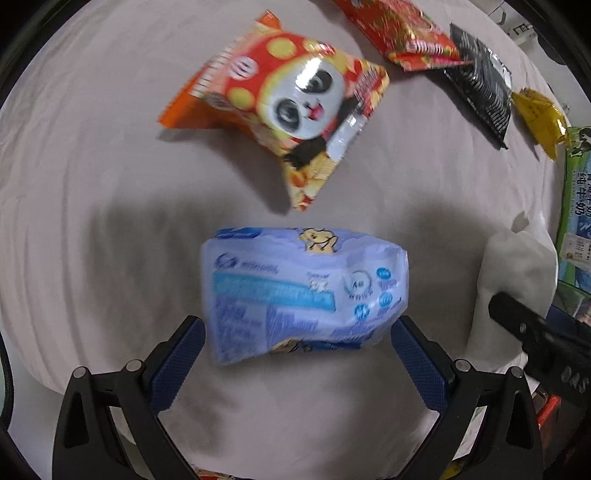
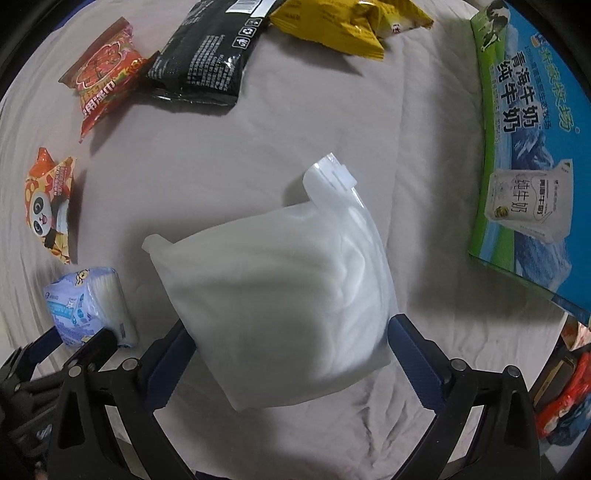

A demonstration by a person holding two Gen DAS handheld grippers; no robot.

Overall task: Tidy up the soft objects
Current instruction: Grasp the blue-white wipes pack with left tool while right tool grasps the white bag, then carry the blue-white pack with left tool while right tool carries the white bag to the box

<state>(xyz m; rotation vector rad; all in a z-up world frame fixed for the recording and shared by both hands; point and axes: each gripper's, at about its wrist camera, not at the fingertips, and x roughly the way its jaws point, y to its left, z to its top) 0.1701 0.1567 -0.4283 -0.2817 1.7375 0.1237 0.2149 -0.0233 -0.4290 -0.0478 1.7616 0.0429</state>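
Observation:
My left gripper is shut on a pale blue tissue pack and holds it over the grey cloth. The pack also shows in the right wrist view at the lower left, between the left gripper's fingers. My right gripper is shut on a white frosted zip pouch, which bulges between the blue pads. The pouch shows at the right edge of the left wrist view.
On the grey cloth lie a panda snack bag, a red snack bag, a black packet and a yellow packet. A green and blue milk carton box stands at the right.

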